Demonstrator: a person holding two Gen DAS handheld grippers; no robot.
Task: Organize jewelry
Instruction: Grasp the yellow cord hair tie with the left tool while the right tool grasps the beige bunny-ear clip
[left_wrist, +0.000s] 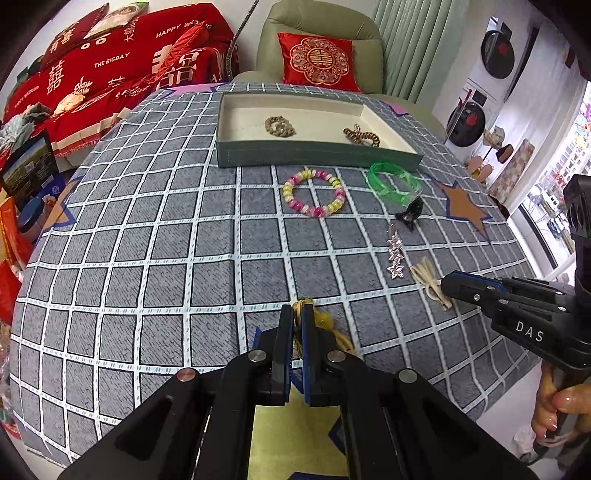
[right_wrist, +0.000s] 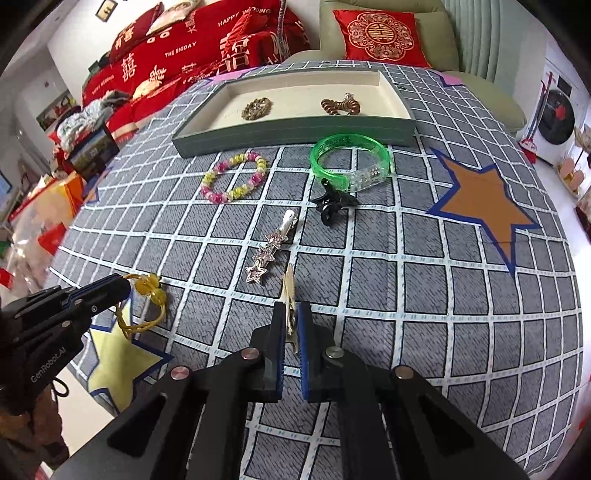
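Two tongs (left_wrist: 296, 314) (right_wrist: 291, 314): mine, both clamped.
Left: I grip the yellow cord ornament (right_wrist: 149, 291).
Right: I grip the cream bow clip (left_wrist: 430, 282).

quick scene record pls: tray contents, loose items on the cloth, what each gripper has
tray: gold chain bracelet, brown coil hair tie
loose on cloth: pink-yellow bead bracelet, green bangle, black claw clip, star hair clip
left gripper: shut on yellow cord piece
right gripper: shut on cream bow
surface: grid tablecloth
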